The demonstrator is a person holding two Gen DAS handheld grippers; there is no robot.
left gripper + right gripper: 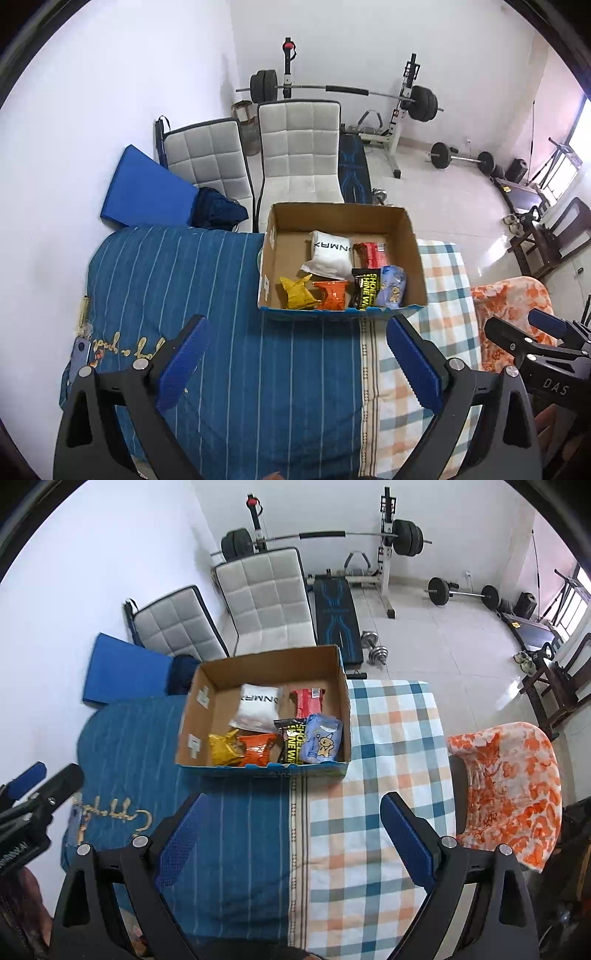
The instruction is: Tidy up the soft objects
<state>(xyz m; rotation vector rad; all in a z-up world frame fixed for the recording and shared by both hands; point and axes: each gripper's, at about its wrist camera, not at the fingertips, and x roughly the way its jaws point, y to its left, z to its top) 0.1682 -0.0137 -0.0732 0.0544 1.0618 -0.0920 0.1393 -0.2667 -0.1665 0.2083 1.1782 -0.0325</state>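
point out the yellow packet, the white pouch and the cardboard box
yellow packet [297, 293], left wrist view, crumpled middle
white pouch [256, 709], right wrist view, centre of its face
cardboard box [269, 662], right wrist view, inner back wall

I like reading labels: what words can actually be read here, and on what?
"NMAX", seen upside down, partly hidden: white packet in the cardboard box.
"SHOE" and "SHINE W", cut off: black-and-yellow packet.
"DAS": right gripper body.
Gold script on the blue striped cover: unreadable.
Other packets: print too small.
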